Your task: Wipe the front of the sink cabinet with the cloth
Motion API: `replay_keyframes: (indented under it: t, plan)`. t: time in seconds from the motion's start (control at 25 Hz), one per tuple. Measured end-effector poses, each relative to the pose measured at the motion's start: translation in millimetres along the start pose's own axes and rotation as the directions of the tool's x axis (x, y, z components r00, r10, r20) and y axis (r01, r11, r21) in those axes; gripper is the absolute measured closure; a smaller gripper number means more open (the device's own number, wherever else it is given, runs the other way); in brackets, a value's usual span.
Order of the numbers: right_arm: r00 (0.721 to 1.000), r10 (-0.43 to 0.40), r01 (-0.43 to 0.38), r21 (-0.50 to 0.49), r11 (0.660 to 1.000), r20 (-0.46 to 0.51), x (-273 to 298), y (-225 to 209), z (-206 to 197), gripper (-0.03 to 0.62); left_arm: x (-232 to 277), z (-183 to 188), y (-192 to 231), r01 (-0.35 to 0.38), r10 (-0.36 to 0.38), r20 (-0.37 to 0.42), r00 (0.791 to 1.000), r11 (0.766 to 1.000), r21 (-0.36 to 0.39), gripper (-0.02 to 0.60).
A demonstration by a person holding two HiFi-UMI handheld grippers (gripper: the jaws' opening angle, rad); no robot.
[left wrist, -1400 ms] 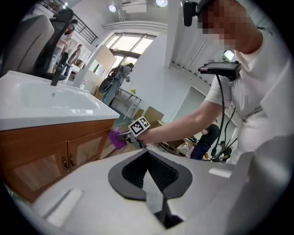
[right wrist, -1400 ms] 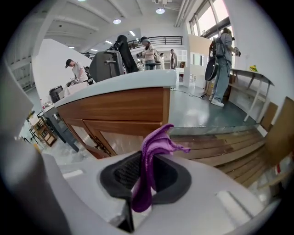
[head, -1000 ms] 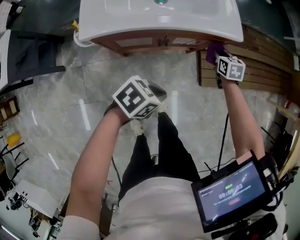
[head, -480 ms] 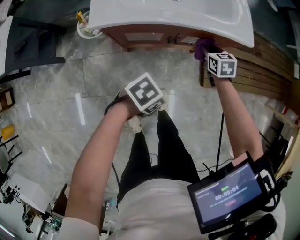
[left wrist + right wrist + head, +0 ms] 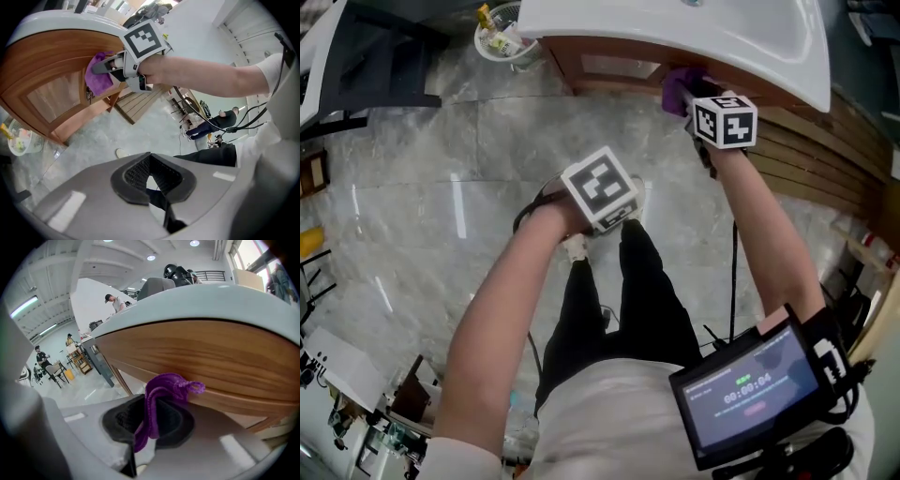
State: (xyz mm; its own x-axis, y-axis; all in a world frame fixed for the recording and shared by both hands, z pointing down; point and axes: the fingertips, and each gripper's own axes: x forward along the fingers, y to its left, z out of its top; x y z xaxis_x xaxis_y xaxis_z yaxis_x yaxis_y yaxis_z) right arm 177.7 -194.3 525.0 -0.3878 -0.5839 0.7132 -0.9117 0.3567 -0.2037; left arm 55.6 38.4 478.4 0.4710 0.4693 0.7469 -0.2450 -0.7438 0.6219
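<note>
Your right tool (image 5: 692, 101) in the head view is up against the cabinet front (image 5: 609, 67) under the white sink (image 5: 750, 37), with the purple cloth (image 5: 675, 84) bunched at its tip. Your left tool (image 5: 600, 190) hangs low over the floor (image 5: 441, 187), well apart from the cabinet. Left gripper view: jaws together, nothing between them; it also shows the cloth pressed on the wood by the other tool. Right gripper view: jaws clamped on a fold of the cloth, a looped corner sticking out and touching the wood panel. The cloth looks light, soft and floppy, so it will likely bunch or slip under rubbing. Grip it deep in a thick fold, not on the edge, with enough fabric ahead of the pads to meet the panel.
</note>
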Motion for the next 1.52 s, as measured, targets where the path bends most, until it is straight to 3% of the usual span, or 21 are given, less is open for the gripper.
replay_keyframes:
  t: [0.44, 0.8, 1.0, 1.24, 1.52]
  plan:
    - [0.99, 0.139, -0.139, -0.088, 0.986, -0.002, 86.3, 120.2, 35.3, 0.539, -20.1, -58.2, 21.2, -0.006, 0.01, 0.055, 0.998, 0.997, -0.073, 0.575]
    - [0.97, 0.242, -0.24, -0.19, 0.952, -0.012, 113.9, 189.9, 69.2, 0.539, -33.5, -68.7, 13.9, -0.009, 0.024, 0.109, 0.994, 0.991, -0.136, 0.575]
    - [0.955, 0.297, -0.292, -0.187, 0.938, -0.001, 128.3, 221.2, 68.2, 0.539, -31.1, -87.5, 21.7, -0.008, 0.026, 0.118, 0.993, 0.989, -0.147, 0.575]
    - [0.948, 0.317, -0.31, -0.13, 0.942, 0.038, 87.4, 206.9, 46.8, 0.539, -23.2, -78.1, 12.0, 0.007, 0.003, 0.1, 0.995, 0.995, -0.095, 0.574]
    - [0.978, 0.178, -0.182, 0.019, 0.983, 0.111, -0.1, 104.1, -2.0, 0.539, -3.4, -46.3, -5.8, 0.029, -0.028, 0.044, 0.999, 1.0, -0.013, 0.575]
